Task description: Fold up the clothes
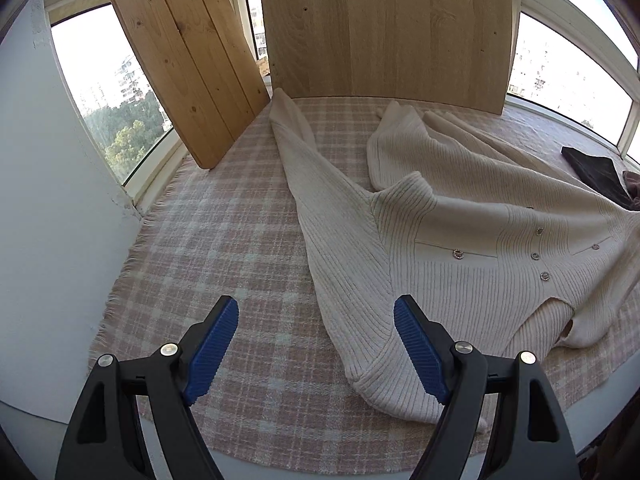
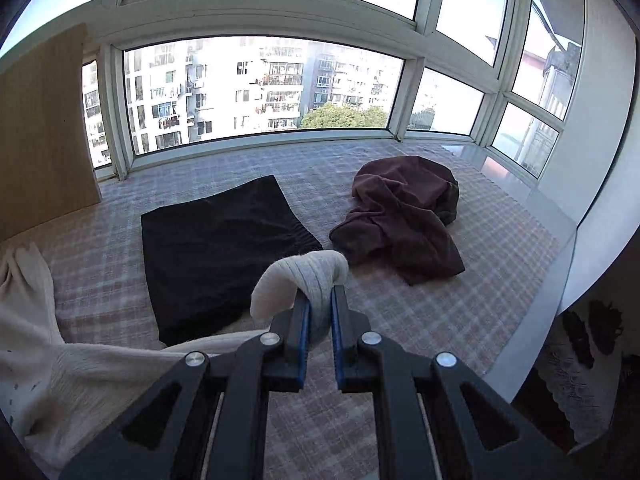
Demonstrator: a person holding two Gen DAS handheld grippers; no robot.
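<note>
The right gripper [image 2: 320, 300] was clenched on a fold of the cream cardigan [image 1: 460, 248], the knit bulging up over its blue pads [image 2: 306, 328] at the centre of the right wrist view. The left gripper [image 1: 316, 312] stood released with nothing between its jaws, low in its frame over the checked blanket [image 1: 224, 240], its right-hand jaw just over the cardigan's near edge. Beyond the clenched jaws lay a folded black garment [image 2: 224, 248] and, to its right, a crumpled maroon garment [image 2: 404, 216]. Wooden boards [image 1: 384, 32] leaned against the windows [image 2: 260, 88].

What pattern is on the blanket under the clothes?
A pink and white plaid on the blanket, with a fringed edge; it shows best in the left wrist view.
</note>
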